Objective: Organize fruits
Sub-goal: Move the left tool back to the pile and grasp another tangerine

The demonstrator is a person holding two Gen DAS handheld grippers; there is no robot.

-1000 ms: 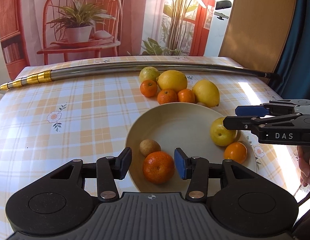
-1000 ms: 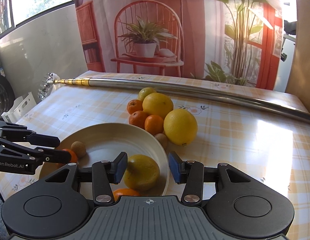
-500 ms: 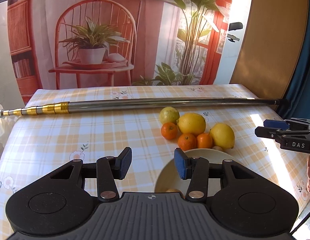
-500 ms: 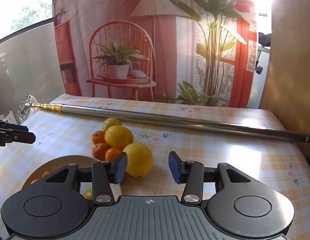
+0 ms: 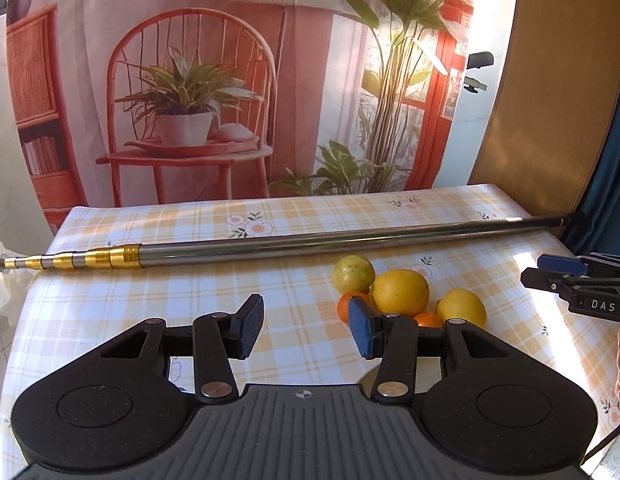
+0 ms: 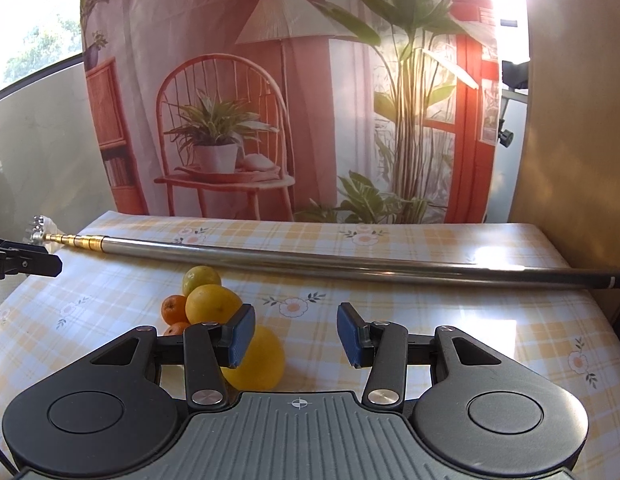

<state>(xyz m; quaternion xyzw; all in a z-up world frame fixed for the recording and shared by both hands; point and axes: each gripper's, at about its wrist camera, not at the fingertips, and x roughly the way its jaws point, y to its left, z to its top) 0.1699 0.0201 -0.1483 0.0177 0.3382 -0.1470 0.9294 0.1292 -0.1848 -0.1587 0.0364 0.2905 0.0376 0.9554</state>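
Lying bunched on the checked tablecloth [image 5: 157, 300], just in front of a telescopic pole [image 5: 310, 246] whose long axis crosses the table with its gold end leftward, the fruit cluster [image 5: 402, 296] is shown with no clear long axis of its own. The left gripper [image 5: 305, 326] and right gripper [image 6: 293, 336] are held level above the table, jaws apart and empty. Compared with a second earlier, both are raised and drawn back, and the bowl is hidden.
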